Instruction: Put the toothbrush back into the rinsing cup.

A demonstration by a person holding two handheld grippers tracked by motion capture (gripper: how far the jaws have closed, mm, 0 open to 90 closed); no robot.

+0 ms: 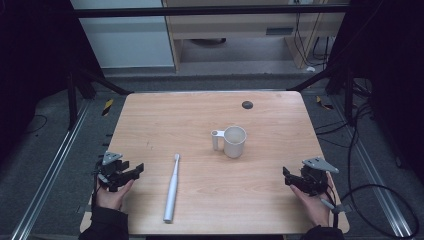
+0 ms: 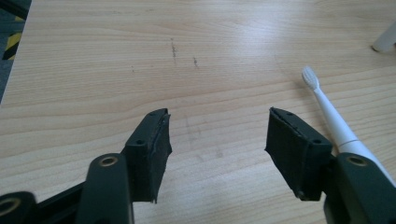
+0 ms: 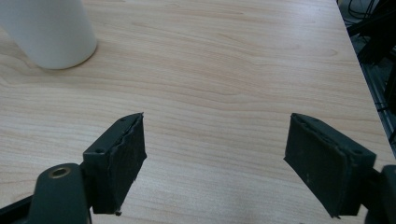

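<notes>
My left tool (image 1: 131, 171) and right tool (image 1: 291, 178) rest at the counter (image 1: 200, 112) edges, jaws wide and empty. The electric toothbrush (image 1: 172, 188) lies flat just beside the left tool; the white mug (image 1: 233, 141) stands upright mid-counter. Risk: my pinching the rounded handle off-centre could roll it away.

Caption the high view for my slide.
Electric toothbrush and white cup lie between two open tools on a wooden table.
</notes>
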